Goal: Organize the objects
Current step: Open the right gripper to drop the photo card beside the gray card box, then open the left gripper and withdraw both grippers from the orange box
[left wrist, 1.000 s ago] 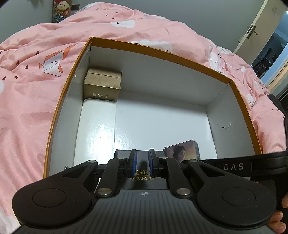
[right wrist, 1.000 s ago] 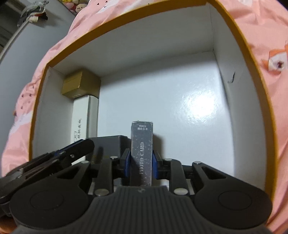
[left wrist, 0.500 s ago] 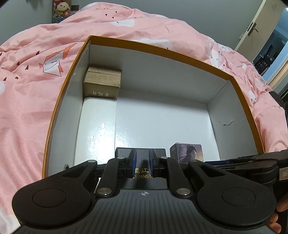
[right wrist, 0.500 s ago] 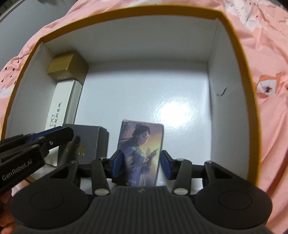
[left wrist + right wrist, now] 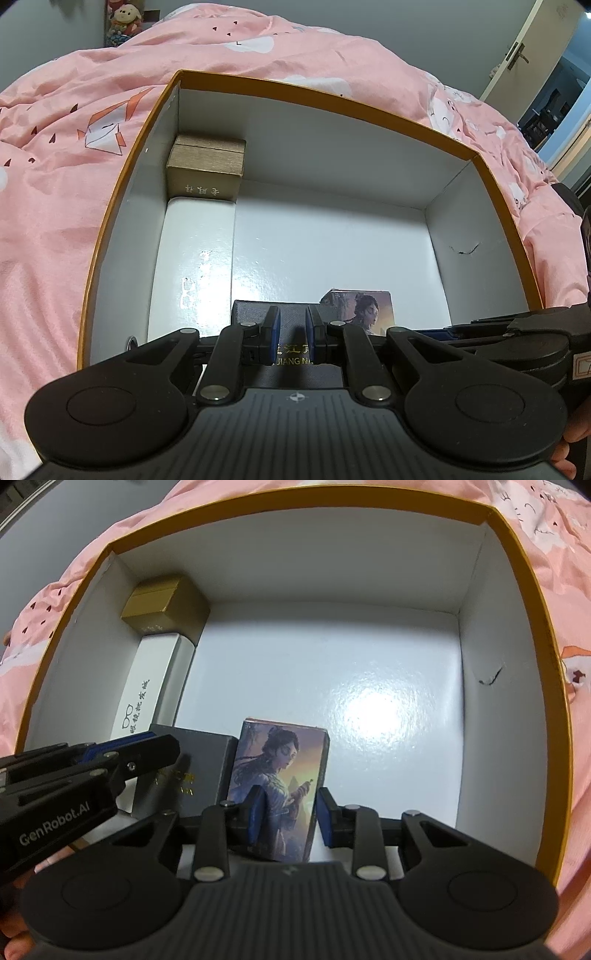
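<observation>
A big white box with an orange rim point(image 5: 332, 98) point(image 5: 295, 502) lies on the bed. Along its left wall sit a gold box point(image 5: 205, 170) point(image 5: 162, 602) and a long white box point(image 5: 195, 258) point(image 5: 151, 694). My left gripper point(image 5: 291, 321) is shut, its tips resting over a dark grey box point(image 5: 251, 314) point(image 5: 199, 760) at the near wall. A portrait photo-card box point(image 5: 362, 310) point(image 5: 284, 764) stands against the grey box's right side. My right gripper point(image 5: 290, 801) hovers before the card box with its jaws closing. The box shows behind their gap, and no pad presses it.
Pink printed bedding point(image 5: 55, 206) surrounds the big box on all sides. The box's glossy white floor point(image 5: 332, 672) is bare in the middle and at the right. A door point(image 5: 524, 48) stands at the far right and a plush toy point(image 5: 125, 18) at the far left.
The right gripper let go of the card box, which it held by its narrow sides. The box now stands portrait side toward the camera beside the grey box. The left gripper stayed put.
</observation>
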`<state>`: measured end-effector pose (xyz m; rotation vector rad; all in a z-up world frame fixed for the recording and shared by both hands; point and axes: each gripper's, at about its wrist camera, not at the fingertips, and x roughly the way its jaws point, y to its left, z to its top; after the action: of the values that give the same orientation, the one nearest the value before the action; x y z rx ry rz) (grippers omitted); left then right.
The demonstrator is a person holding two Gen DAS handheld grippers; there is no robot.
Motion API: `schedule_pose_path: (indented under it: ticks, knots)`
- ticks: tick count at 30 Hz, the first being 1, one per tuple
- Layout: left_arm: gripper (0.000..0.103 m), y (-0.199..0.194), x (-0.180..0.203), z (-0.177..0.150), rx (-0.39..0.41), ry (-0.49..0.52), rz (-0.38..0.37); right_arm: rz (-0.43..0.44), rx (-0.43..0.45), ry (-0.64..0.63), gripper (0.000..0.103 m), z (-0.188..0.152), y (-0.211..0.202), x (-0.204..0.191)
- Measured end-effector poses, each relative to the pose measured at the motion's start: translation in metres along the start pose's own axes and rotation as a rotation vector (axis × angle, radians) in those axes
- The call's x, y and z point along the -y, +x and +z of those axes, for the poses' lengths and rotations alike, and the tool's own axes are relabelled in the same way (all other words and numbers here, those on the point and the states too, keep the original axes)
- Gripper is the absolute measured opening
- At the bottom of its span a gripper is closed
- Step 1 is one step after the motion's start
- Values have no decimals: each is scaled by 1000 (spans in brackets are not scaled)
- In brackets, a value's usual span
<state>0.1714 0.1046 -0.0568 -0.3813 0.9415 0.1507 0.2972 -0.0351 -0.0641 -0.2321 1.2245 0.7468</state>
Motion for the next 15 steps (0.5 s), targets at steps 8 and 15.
schedule_pose_path:
  ticks: [8,15]
  knots:
    - [20,-9,8,-3,78,44,-3,-54,134,-45,33,-13,-31,-16]
    - [21,-36,25,-11,191,131,-7,-68,344,-89,36,-38,-74,-22]
